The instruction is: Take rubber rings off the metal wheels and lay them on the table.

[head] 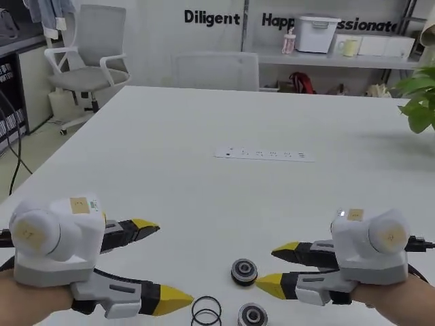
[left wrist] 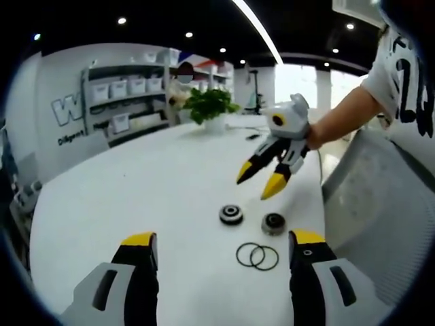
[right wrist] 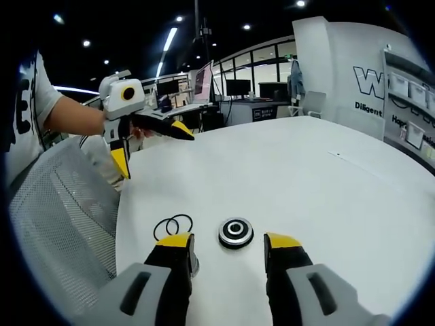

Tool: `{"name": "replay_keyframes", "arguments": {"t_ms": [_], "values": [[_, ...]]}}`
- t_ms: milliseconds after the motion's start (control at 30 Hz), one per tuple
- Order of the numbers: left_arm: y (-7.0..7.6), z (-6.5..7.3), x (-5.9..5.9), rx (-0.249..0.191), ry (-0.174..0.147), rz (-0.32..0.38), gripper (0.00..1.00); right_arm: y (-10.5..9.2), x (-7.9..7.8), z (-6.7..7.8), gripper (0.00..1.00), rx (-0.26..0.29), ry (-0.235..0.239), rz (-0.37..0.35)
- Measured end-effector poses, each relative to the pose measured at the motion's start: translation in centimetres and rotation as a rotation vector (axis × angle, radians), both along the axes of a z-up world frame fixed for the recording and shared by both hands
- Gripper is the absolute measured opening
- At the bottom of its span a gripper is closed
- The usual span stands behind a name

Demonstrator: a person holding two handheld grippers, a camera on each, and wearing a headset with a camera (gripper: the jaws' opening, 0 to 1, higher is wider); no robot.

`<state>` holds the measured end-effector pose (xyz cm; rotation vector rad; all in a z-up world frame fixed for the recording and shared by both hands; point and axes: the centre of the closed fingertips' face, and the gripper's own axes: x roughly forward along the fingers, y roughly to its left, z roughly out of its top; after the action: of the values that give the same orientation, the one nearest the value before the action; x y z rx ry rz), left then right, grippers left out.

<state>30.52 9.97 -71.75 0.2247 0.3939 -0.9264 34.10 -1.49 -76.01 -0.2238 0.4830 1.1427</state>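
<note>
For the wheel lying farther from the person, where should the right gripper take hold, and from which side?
Clamp the far wheel across its outer rim, coming down from above with one jaw on either side. It lies flat, hub up, so the round edge offers the only opposing faces. The open right gripper faces it; the loose rubber rings lie apart.

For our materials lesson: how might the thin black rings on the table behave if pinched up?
The rubber rings look wire-thin, so probably floppy and very light. Lying flat on the table, they seem unlikely to roll, though awkward to pinch.
</note>
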Motion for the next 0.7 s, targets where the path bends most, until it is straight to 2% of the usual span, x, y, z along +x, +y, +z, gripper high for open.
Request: {"name": "replay_keyframes", "arguments": {"t_ms": [267, 700], "values": [[-0.2, 0.0, 0.8, -0.003, 0.001, 0.007, 0.80, -0.5, 0.3, -0.7, 0.42, -0.008, 0.004, -0.015], [-1.3, -0.6, 2.4, 0.002, 0.003, -0.010, 0.79, -0.7, 0.4, -1.6, 0.45, -0.020, 0.009, -0.020]]}}
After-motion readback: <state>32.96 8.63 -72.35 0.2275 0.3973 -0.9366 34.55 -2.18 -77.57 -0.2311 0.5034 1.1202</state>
